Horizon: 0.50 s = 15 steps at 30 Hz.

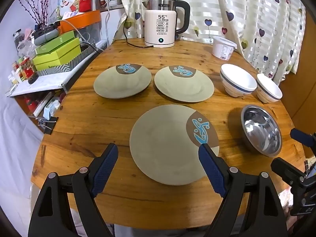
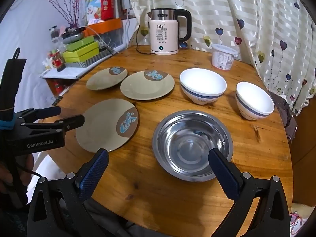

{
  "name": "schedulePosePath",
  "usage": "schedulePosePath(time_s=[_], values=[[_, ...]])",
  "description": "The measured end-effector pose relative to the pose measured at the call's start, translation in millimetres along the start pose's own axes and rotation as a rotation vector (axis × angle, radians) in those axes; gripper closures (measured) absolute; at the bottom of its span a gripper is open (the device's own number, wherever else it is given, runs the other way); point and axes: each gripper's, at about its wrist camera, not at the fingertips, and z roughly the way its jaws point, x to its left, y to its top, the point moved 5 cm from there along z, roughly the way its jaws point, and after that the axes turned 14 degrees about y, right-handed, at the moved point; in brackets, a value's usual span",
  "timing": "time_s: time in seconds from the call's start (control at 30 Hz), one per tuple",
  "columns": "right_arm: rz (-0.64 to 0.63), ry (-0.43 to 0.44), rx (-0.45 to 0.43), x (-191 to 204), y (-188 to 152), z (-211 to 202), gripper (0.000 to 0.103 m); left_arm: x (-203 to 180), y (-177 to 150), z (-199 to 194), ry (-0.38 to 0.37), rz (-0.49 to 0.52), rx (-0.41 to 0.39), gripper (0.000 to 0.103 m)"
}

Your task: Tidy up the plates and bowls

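Three beige plates with a brown and blue patch lie on the round wooden table (image 1: 83,130): a near plate (image 1: 165,146) (image 2: 102,126), a far left plate (image 1: 121,83) (image 2: 104,80) and a far middle plate (image 1: 183,85) (image 2: 147,86). Two white bowls with a blue band (image 1: 237,81) (image 1: 269,88) stand at the right, also in the right wrist view (image 2: 203,86) (image 2: 254,100). A steel bowl (image 1: 261,130) (image 2: 189,144) sits in front of them. My left gripper (image 1: 158,156) is open and empty above the near plate. My right gripper (image 2: 158,164) is open and empty above the steel bowl's near rim.
An electric kettle (image 1: 164,21) (image 2: 167,31) stands at the table's back with its cord. A white plastic tub (image 1: 223,48) (image 2: 223,56) stands at the back right. Green boxes (image 1: 57,53) and clutter fill a shelf at the left. A curtain hangs behind.
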Motion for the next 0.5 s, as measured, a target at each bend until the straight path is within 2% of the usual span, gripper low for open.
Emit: schedulePosePath(time_s=[0.5], values=[[-0.007,0.024,-0.025,1.1,-0.1,0.4,0.001,4.1,-4.1,4.7,0.011,-0.013,0.023,0.019]])
